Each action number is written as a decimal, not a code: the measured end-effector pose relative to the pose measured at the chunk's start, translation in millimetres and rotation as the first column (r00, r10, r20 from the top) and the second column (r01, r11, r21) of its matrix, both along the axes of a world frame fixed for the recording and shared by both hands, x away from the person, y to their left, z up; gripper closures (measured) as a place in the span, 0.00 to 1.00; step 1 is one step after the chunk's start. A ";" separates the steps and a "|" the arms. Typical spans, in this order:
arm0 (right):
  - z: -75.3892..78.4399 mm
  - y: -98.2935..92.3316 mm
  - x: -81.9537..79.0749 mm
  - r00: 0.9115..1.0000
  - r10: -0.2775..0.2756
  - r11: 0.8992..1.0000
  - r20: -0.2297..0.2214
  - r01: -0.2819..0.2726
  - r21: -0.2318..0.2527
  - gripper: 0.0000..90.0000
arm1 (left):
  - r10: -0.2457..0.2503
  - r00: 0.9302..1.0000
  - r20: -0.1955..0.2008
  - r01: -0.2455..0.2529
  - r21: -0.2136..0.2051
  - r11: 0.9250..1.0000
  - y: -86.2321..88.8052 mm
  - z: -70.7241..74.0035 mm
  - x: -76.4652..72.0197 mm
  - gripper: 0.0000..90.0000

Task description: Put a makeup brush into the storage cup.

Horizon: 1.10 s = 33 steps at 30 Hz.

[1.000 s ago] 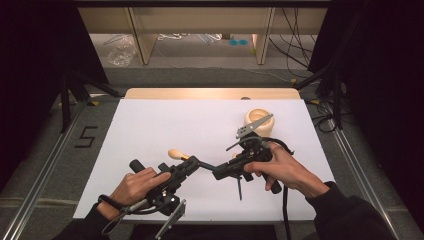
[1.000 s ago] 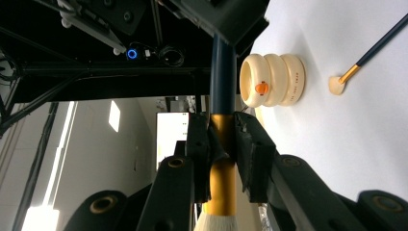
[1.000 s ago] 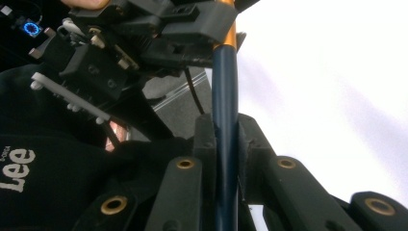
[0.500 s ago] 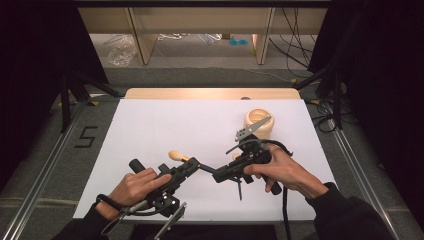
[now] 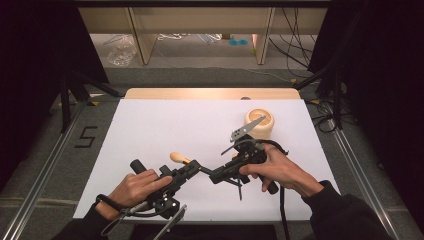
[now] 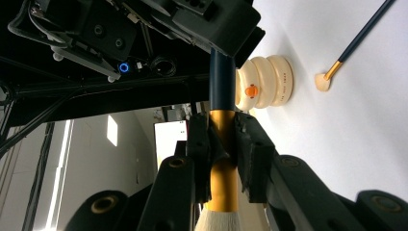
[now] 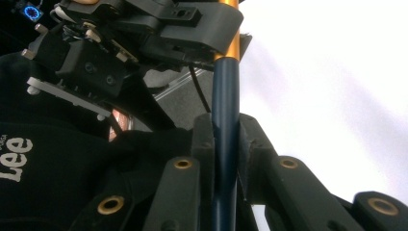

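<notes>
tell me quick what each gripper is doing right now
Left gripper: closed on the gold ferrule of the makeup brush.
Right gripper: closed on the same brush's dark blue handle.

Brush handle (image 7: 225,91): we see smooth, dark blue, semi-glossy lacquer between our right claw's (image 7: 226,144) matt black plastic pads.
Ferrule (image 6: 222,159): shiny gold metal, clamped in our left claw (image 6: 223,154).
Bristles (image 6: 217,222): soft white fibre, below that claw.
Holder (image 6: 267,83): glossy cream, ribbed, beyond it.
Counter (image 5: 165,125): matt white sheet.
</notes>
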State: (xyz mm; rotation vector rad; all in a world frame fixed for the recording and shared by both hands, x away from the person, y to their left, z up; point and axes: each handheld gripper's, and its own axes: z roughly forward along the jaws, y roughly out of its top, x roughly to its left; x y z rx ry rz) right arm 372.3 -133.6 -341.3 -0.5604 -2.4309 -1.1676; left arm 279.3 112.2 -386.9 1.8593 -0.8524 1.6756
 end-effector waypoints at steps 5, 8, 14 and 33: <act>0.7 -1.1 -0.4 1.000 -0.015 1.000 0.000 0.015 0.003 0.89 | 0.009 1.000 -0.006 -0.009 -0.014 1.000 -0.9 0.6 1.2 0.86; 0.9 -1.5 -0.4 1.000 -0.017 1.000 0.004 0.017 0.010 0.89 | 0.014 1.000 -0.016 -0.015 -0.020 1.000 -1.3 1.2 1.7 0.85; -0.2 -1.5 0.2 1.000 -0.013 1.000 -0.001 0.013 0.009 0.89 | 0.019 0.999 -0.036 -0.021 -0.038 0.999 0.5 1.4 3.6 0.83; -4.9 1.4 0.5 1.000 0.008 1.000 -0.001 -0.008 -0.005 0.89 | 0.020 1.000 -0.015 -0.020 -0.005 1.000 -0.8 0.4 2.6 0.83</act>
